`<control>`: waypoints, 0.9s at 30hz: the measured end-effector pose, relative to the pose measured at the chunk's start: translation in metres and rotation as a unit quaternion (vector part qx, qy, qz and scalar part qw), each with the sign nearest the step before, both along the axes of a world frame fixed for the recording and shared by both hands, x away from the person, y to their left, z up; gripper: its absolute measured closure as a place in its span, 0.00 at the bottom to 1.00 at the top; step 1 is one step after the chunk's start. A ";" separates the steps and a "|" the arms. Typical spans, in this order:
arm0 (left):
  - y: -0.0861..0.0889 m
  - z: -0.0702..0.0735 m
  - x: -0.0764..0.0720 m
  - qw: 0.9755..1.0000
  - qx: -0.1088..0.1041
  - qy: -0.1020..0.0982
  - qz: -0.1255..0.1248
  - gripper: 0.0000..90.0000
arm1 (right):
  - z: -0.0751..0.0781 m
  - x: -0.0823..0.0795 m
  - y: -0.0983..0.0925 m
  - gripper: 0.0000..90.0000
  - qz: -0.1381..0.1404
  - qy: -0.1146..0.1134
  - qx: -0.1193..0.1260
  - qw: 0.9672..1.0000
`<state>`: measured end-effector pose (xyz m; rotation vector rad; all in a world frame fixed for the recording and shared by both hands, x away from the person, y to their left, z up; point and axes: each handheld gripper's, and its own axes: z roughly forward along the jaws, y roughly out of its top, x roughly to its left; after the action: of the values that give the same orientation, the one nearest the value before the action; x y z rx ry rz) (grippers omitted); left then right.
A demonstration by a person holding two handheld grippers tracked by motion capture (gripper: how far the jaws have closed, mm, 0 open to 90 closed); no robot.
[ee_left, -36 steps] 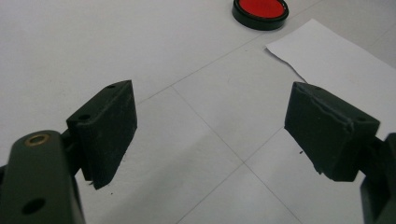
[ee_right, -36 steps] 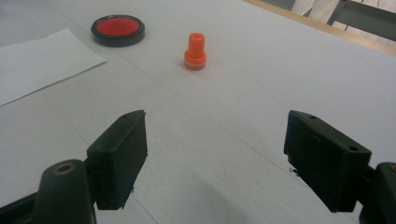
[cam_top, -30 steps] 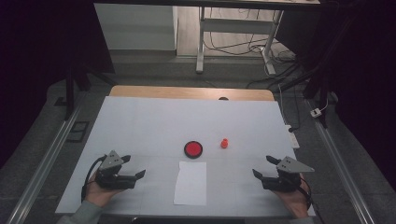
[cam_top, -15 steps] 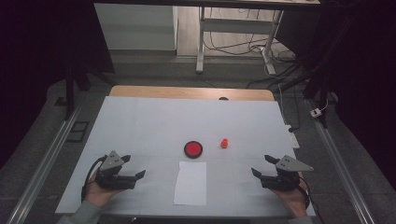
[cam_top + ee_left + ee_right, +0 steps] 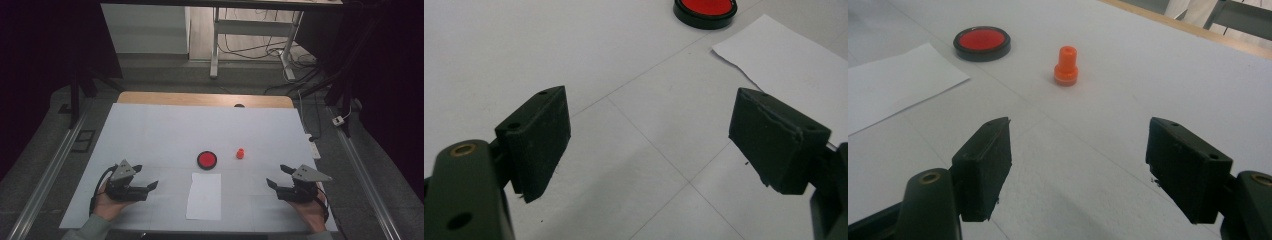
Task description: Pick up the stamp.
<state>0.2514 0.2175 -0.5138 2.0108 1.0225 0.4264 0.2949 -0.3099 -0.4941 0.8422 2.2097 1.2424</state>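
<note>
Approach stage: my left gripper [image 5: 146, 186] and right gripper [image 5: 278, 176] rest with jaws wide, empty. Orange stamp [image 5: 1066, 65] stands at twelve o'clock, ink pad [image 5: 982, 42] at ten; next, reach forward.

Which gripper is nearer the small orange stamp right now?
Right. The right gripper sits toward the person and slightly right of the orange stamp, jaws open. The left gripper is far off to its left, beyond the red ink pad.
</note>
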 end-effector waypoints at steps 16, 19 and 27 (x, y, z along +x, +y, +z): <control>-0.003 0.003 0.005 1.000 -0.002 -0.005 0.012 0.19 | 0.010 0.005 0.012 0.31 0.003 -0.004 0.005 1.000; -0.004 0.003 0.005 1.000 -0.002 -0.004 0.007 0.20 | 0.010 0.007 0.013 0.32 0.003 -0.002 0.002 1.000; -0.008 0.001 0.005 1.000 0.003 -0.006 0.001 0.20 | 0.013 0.013 0.021 0.33 0.002 0.001 0.003 1.000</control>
<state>0.2566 0.2098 -0.5129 2.0108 1.0180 0.4430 0.3082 -0.2890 -0.4814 0.8425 2.2104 1.2519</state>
